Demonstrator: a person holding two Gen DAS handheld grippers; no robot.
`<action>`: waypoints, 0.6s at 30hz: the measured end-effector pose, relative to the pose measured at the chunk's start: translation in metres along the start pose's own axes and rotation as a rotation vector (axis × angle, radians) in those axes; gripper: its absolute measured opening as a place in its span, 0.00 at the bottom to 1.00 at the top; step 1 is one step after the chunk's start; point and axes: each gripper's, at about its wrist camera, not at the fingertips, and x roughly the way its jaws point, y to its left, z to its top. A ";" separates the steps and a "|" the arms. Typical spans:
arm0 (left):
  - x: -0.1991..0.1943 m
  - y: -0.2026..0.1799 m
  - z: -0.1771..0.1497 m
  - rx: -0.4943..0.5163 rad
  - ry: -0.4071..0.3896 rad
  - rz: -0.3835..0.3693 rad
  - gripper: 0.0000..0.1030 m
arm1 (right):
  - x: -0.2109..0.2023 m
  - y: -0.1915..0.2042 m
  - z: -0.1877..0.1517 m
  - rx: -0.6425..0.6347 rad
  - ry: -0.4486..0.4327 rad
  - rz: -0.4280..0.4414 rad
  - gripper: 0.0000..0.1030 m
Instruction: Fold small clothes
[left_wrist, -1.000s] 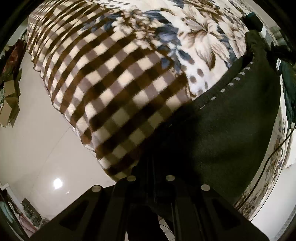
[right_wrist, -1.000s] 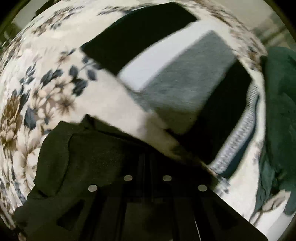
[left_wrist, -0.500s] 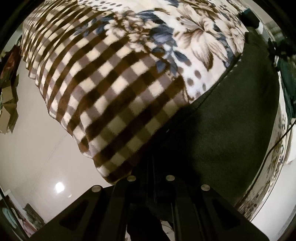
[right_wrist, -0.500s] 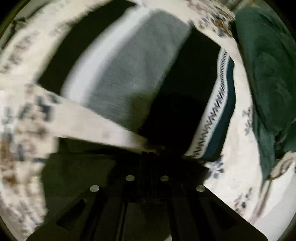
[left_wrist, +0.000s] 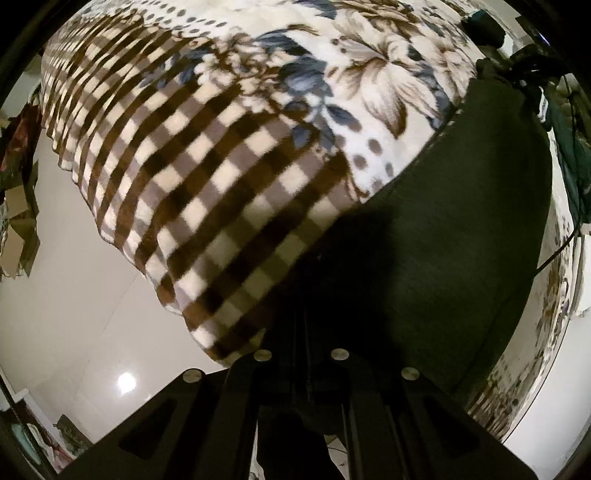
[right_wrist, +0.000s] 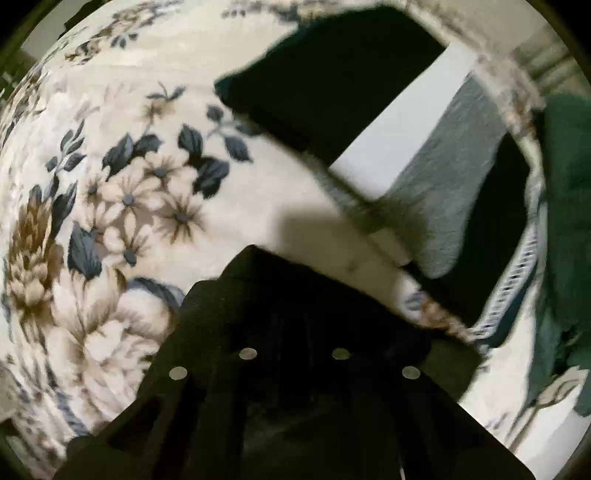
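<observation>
One dark garment (left_wrist: 461, 229) on the floral blanket (left_wrist: 229, 155), left gripper (left_wrist: 301, 328) clamped on its edge. Right gripper (right_wrist: 295, 325) jaws just opening over it; grip unclear. Two folded pieces beyond.

L tool (left_wrist: 301, 332) points straight down, jaws shut tight – dark cloth pinched between them, fingers lost in shadow against it. R tool (right_wrist: 295, 321) tilts steeply down, nearly vertical; its jaws have just been opening a touch, with dark cloth bunched over and around the fingers – can't tell if pads press on it. Both mounts fill the lower view.
</observation>
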 end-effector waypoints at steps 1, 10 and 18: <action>-0.001 -0.003 -0.002 -0.003 -0.001 -0.002 0.01 | -0.008 0.001 -0.004 -0.002 -0.027 -0.027 0.08; -0.002 0.003 0.000 -0.010 -0.007 -0.026 0.01 | -0.038 -0.019 0.003 0.079 -0.099 -0.144 0.08; 0.003 0.019 0.015 -0.055 0.036 -0.067 0.06 | -0.008 -0.020 0.021 0.180 -0.051 0.076 0.23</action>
